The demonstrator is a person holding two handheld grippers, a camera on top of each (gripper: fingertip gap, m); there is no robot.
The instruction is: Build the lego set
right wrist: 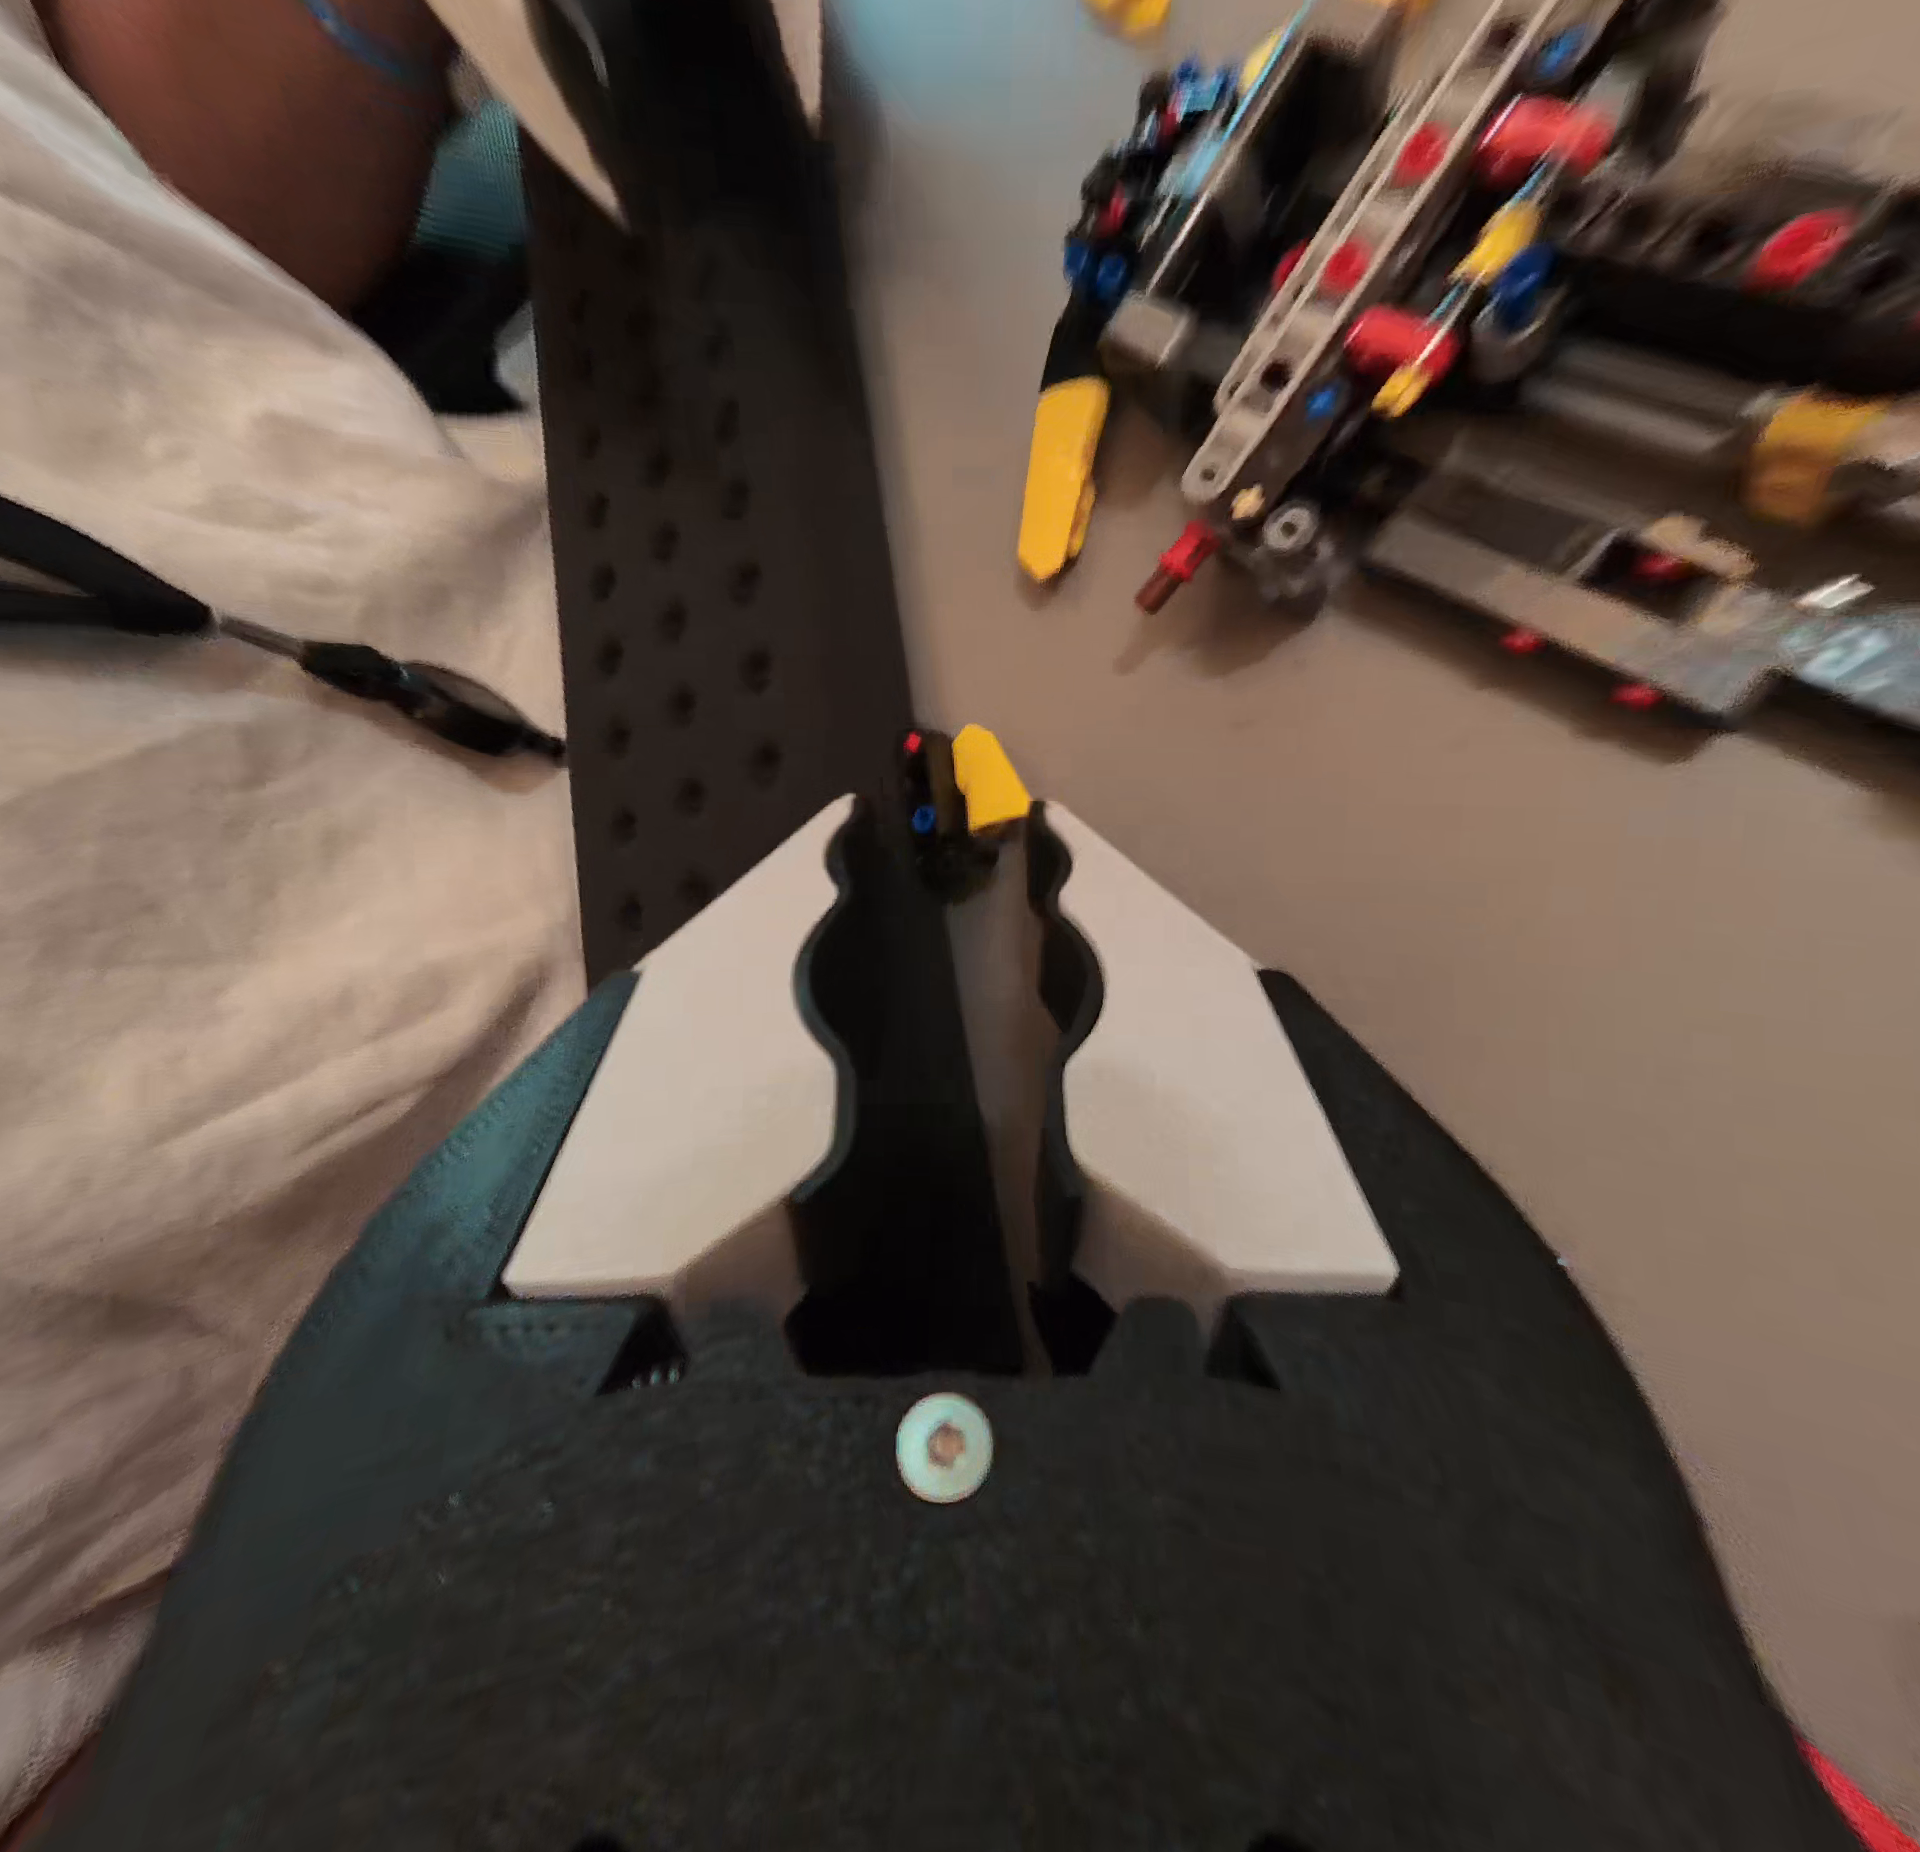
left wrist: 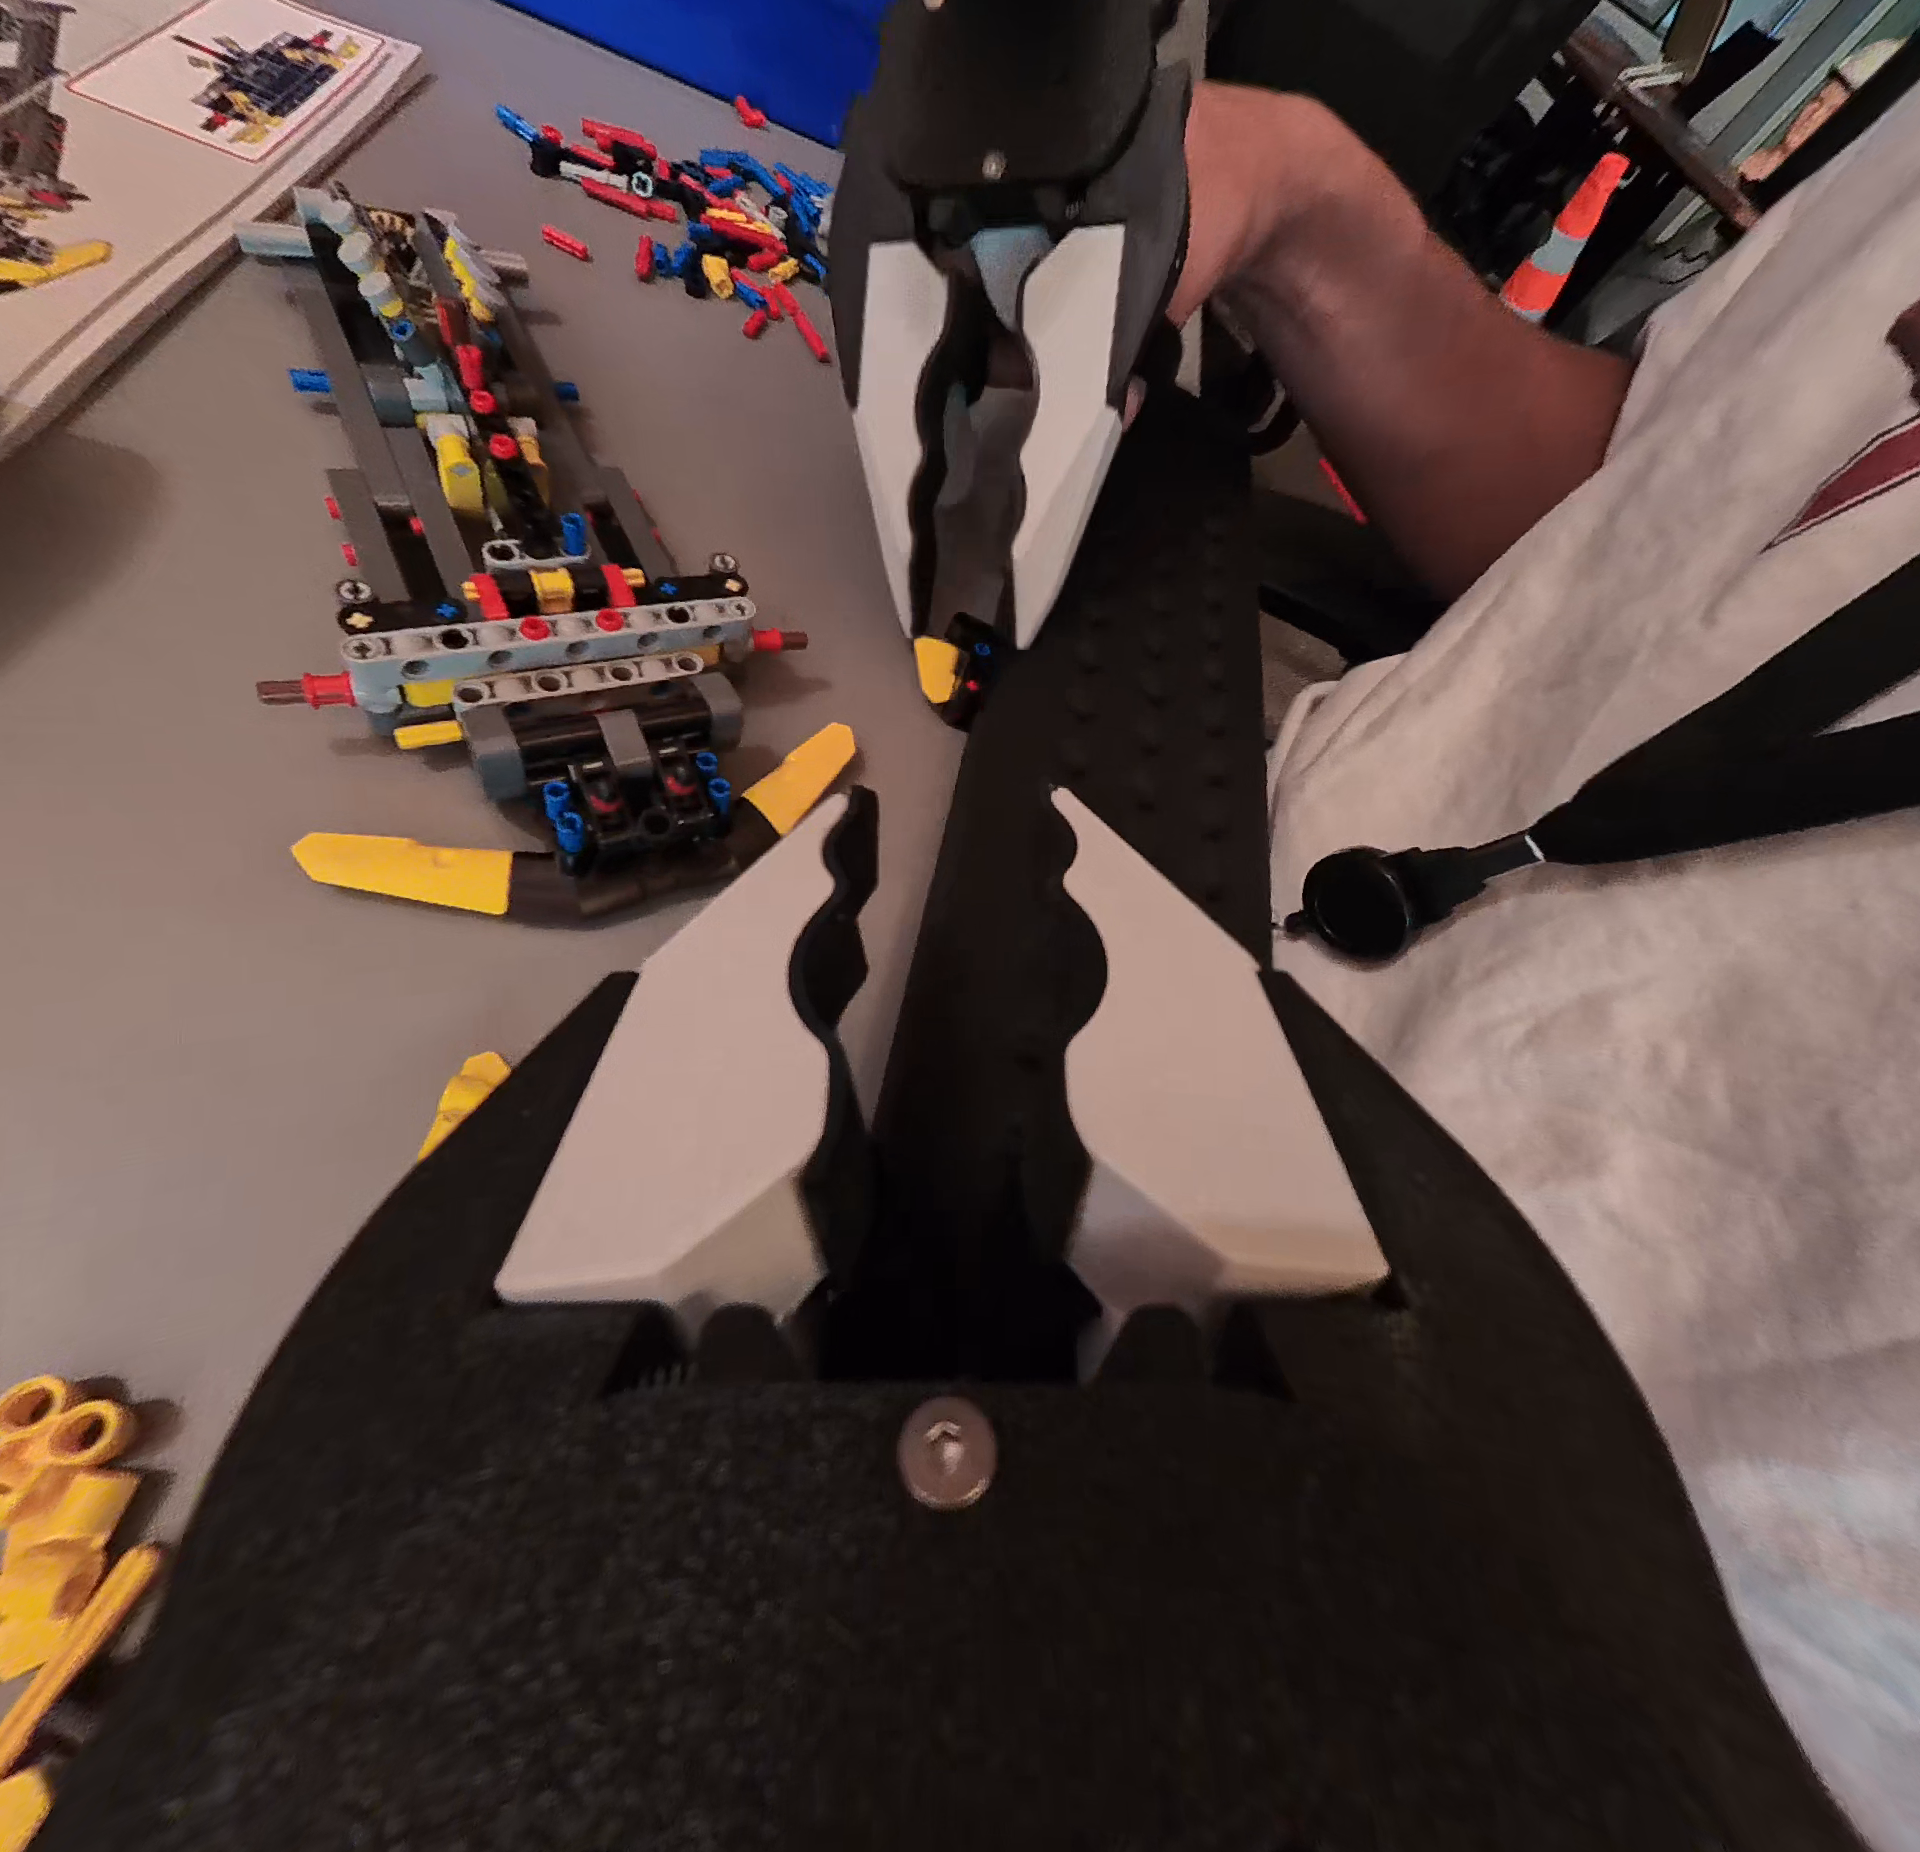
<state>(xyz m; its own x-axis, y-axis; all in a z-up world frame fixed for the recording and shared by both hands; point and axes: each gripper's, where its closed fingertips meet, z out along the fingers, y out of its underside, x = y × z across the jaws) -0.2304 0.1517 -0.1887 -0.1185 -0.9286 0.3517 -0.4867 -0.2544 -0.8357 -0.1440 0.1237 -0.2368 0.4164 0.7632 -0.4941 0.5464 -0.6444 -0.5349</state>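
A small black and yellow lego piece (right wrist: 987, 779) with a red and a blue pin sits at the tips of my right gripper (right wrist: 943, 807). The jaws stand open around it, with a dark gap on the left side. In the left wrist view the same piece (left wrist: 940, 664) lies just below the right gripper (left wrist: 968, 633), at the table's near edge. My left gripper (left wrist: 958, 794) is open with nothing between its fingers; only the black perforated strip (left wrist: 1143, 659) shows behind them. The long grey, black and yellow lego model (left wrist: 499, 555) lies on the table to the left, apart from both grippers.
Loose red, blue and yellow pins (left wrist: 707, 223) lie behind the model, next to an instruction booklet (left wrist: 156, 140) and a blue bin (left wrist: 675, 5). Yellow parts (left wrist: 62, 1490) lie near left. A person's arm (left wrist: 1403, 348) and light shirt (left wrist: 1558, 1179) are on the right.
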